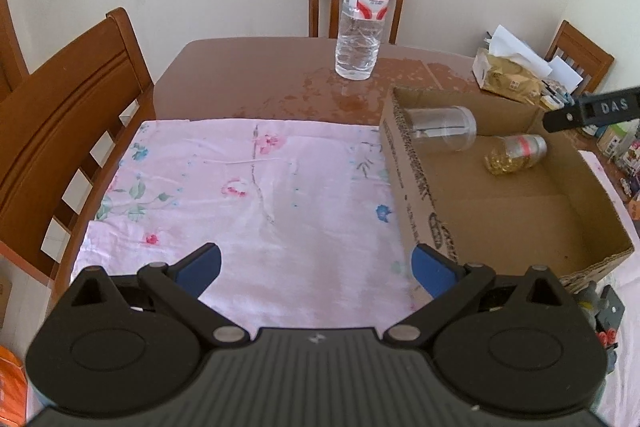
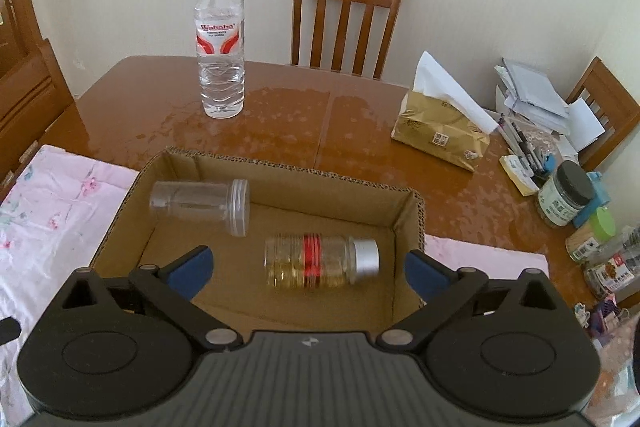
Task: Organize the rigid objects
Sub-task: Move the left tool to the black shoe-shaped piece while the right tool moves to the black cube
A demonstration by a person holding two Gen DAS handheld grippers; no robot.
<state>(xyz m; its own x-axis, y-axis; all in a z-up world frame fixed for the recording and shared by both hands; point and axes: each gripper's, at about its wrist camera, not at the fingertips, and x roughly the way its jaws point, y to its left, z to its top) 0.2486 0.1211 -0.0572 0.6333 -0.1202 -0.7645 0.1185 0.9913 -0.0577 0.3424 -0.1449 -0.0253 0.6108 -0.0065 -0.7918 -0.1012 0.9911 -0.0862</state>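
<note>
An open cardboard box (image 1: 412,183) (image 2: 414,215) sits on the table. Inside it lie an empty clear jar (image 1: 444,127) (image 2: 200,205) and a jar with a red band, silver lid and gold contents (image 1: 516,154) (image 2: 320,261). A clear water bottle (image 1: 362,15) (image 2: 220,43) stands upright on the bare table behind the box. My left gripper (image 1: 316,267) is open and empty above the pink floral cloth (image 1: 248,187), left of the box. My right gripper (image 2: 308,269) is open and empty above the box, over the gold jar; part of it shows in the left wrist view (image 1: 592,111).
A gold tissue pack (image 2: 440,135) (image 1: 508,75) lies right of the box. Papers, pens, and several jars (image 2: 568,195) crowd the table's right edge. Wooden chairs (image 2: 348,19) (image 1: 60,131) stand at the far side and left. The wall is close behind.
</note>
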